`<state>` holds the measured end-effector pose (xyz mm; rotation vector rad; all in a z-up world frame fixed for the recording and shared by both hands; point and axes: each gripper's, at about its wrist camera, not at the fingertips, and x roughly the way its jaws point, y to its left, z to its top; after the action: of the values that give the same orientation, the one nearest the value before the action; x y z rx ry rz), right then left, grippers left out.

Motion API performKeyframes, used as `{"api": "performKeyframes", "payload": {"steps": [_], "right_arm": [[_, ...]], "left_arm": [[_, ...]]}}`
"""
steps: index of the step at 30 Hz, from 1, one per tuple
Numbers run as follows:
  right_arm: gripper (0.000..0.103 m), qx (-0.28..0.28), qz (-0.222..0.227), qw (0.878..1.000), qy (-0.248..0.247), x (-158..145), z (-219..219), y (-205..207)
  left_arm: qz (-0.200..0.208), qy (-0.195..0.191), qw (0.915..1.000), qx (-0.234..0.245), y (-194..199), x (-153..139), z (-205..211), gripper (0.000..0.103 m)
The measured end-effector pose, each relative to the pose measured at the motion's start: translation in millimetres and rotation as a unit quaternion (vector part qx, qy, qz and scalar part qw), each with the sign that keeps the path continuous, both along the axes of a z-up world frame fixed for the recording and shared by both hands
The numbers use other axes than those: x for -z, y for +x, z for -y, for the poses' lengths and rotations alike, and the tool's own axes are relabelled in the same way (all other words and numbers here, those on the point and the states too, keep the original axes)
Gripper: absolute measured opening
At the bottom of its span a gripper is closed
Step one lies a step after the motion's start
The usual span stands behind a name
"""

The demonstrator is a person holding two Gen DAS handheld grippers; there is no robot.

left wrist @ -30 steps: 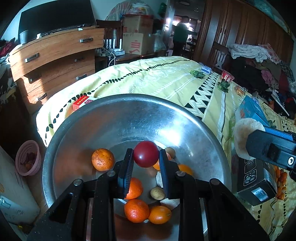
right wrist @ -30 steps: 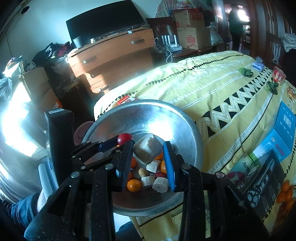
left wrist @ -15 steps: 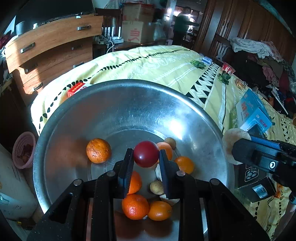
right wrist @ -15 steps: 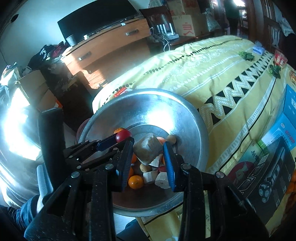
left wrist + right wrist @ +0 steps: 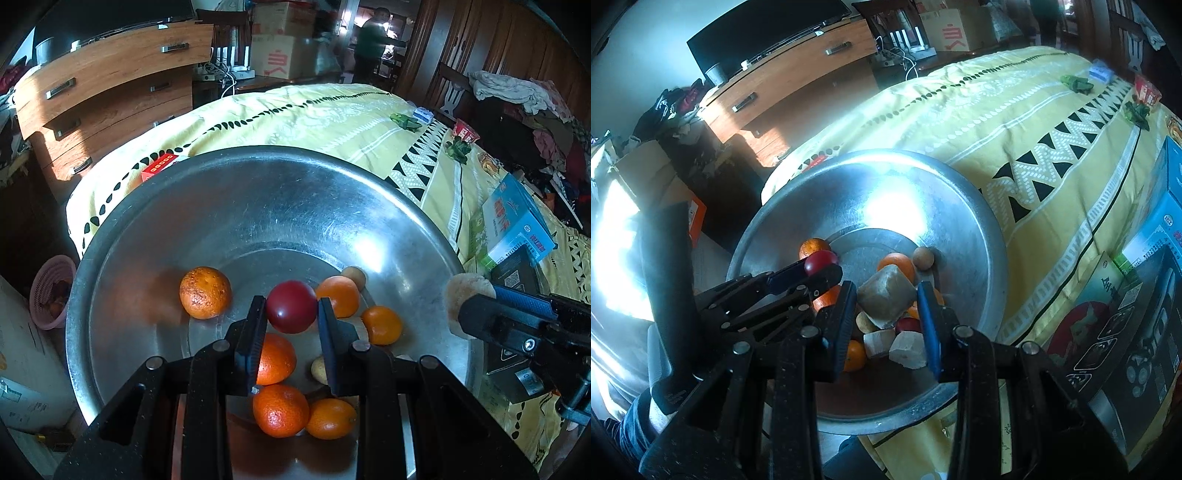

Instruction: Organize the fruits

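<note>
A wide steel bowl [image 5: 258,192] on the yellow bedspread holds several oranges, among them one apart at the left [image 5: 205,292], plus small brown fruits and pale cut chunks [image 5: 908,345]. My left gripper [image 5: 291,300] hangs low over the bowl's middle with a round red fruit [image 5: 291,312] between its pads; the jaws are opening a little, and the pads still touch the fruit. My right gripper [image 5: 886,286] is shut on a beige, blocky chunk [image 5: 886,297] over the bowl's right side. That chunk [image 5: 458,299] also shows at the bowl's right rim in the left wrist view.
A blue carton [image 5: 517,221] and a black box [image 5: 1137,332] lie on the bedspread [image 5: 332,122] right of the bowl. A wooden dresser [image 5: 103,85] stands beyond the bed's left corner. A pink basket [image 5: 51,291] sits on the floor. A person [image 5: 373,40] stands far back.
Both grippers have come down closer to the bowl, each still carrying its piece. The right gripper and its chunk have moved in over the bowl's right rim.
</note>
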<state>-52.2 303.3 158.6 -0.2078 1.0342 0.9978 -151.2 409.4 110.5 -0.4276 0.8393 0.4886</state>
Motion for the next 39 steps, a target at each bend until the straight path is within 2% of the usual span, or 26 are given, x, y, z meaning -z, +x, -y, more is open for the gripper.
{"api": "performKeyframes", "payload": {"steps": [1,3,4,5,6,12,16,19,24,26,27,30,32,33,36,39], "right_arm": [[0.036,0.000,0.001,1.000,-0.002,0,0,0],[0.051,0.001,0.009,1.000,-0.002,-2,2,-1],[0.067,0.003,0.014,1.000,0.002,-5,4,-1],[0.078,0.008,0.018,1.000,0.008,-9,7,-2],[0.080,0.014,0.023,1.000,0.016,-14,11,-2],[0.081,0.038,0.055,0.996,0.063,-53,44,-13],[0.085,0.057,0.095,0.990,0.090,-80,75,-23],[0.088,0.070,0.103,0.987,0.102,-93,99,-26],[0.088,0.110,0.126,0.979,0.118,-105,150,-32],[0.088,0.139,0.149,0.971,0.127,-108,184,-39],[0.089,0.165,0.173,0.963,0.127,-108,209,-46],[0.100,0.245,0.222,0.937,0.108,-100,275,-60],[0.103,0.307,0.245,0.917,0.075,-82,327,-66],[0.103,0.329,0.247,0.910,0.055,-72,346,-66],[0.103,0.392,0.217,0.894,-0.018,-21,405,-61],[0.103,0.430,0.144,0.889,-0.066,38,446,-53]], "left_arm": [[-0.005,0.001,1.0000,-0.003,1,1,0,0.043],[-0.011,0.003,0.9999,-0.004,1,1,1,0.063],[-0.013,0.009,0.9999,-0.006,1,0,3,0.068],[-0.015,0.013,0.9998,-0.008,0,-1,3,0.068],[-0.016,0.018,0.9997,-0.010,0,-2,5,0.069],[-0.008,0.062,0.9979,-0.017,-5,-24,24,0.070],[0.012,0.087,0.9962,-0.002,-2,-48,48,0.071],[0.025,0.098,0.9947,0.015,3,-65,71,0.071],[0.054,0.112,0.9904,0.060,11,-94,123,0.072],[0.077,0.120,0.9852,0.095,14,-107,157,0.078],[0.088,0.126,0.9813,0.115,15,-113,177,0.084],[0.125,0.133,0.9647,0.190,20,-124,244,0.097],[0.133,0.127,0.9542,0.236,28,-122,290,0.097],[0.133,0.122,0.9497,0.256,32,-117,311,0.098],[0.107,0.090,0.9384,0.316,53,-78,372,0.102],[0.047,0.065,0.9358,0.343,80,-20,412,0.102]]}}
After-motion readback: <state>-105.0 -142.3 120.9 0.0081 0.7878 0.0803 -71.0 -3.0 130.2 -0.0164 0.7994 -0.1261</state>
